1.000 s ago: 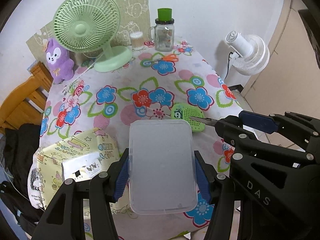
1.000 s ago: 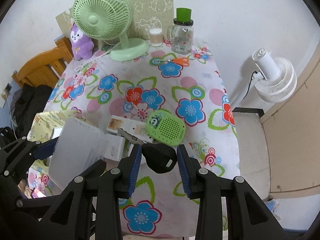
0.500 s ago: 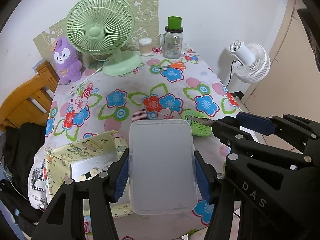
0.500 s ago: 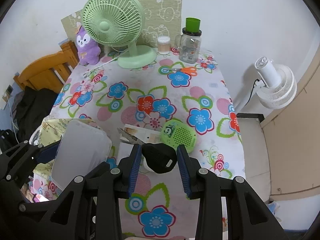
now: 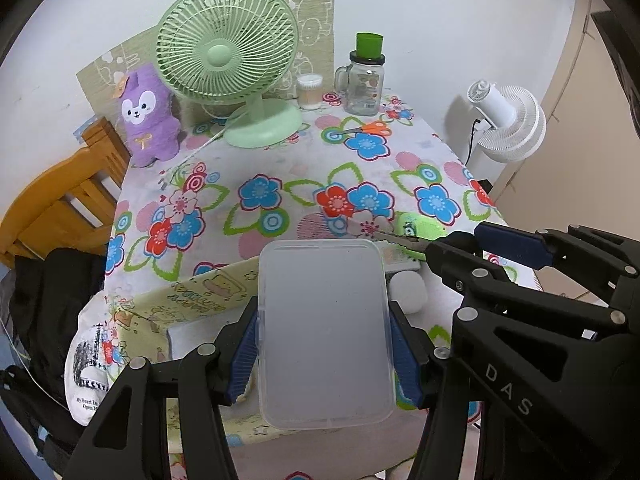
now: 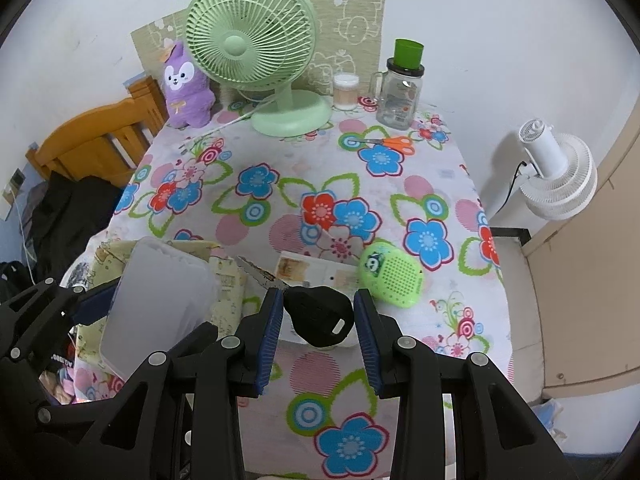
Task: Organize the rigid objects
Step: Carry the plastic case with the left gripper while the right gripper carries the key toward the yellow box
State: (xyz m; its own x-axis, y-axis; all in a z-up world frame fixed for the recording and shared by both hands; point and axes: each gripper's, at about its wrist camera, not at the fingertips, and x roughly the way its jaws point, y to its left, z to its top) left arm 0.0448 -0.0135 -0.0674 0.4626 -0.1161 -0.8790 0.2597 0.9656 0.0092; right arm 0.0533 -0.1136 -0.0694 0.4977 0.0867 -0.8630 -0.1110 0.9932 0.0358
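My left gripper (image 5: 324, 354) is shut on a translucent plastic box (image 5: 324, 320), with its blue pads (image 5: 242, 356) pressed on the two long sides. The box hangs over the near edge of the flowered table (image 5: 280, 168). My right gripper (image 6: 318, 314) is shut on the black handle of a pair of pliers (image 6: 260, 274), whose serrated metal tips point up and left. In the left wrist view the right gripper (image 5: 472, 248) stands close on the right with the pliers (image 5: 394, 238) sticking out. In the right wrist view the box (image 6: 160, 300) shows at lower left.
A green perforated disc (image 6: 394, 276), a white flat box (image 6: 316, 272) and a yellow printed bag (image 5: 192, 292) lie near the front edge. At the back stand a green fan (image 5: 228, 56), a purple plush (image 5: 146, 116), a jar (image 5: 366, 80) and orange scissors (image 6: 394, 142). A white fan (image 6: 556, 176) stands right of the table.
Both grippers have drawn back from the table together, so the fan, plush and jar sit lower and more of the cloth shows. Each keeps its hold.
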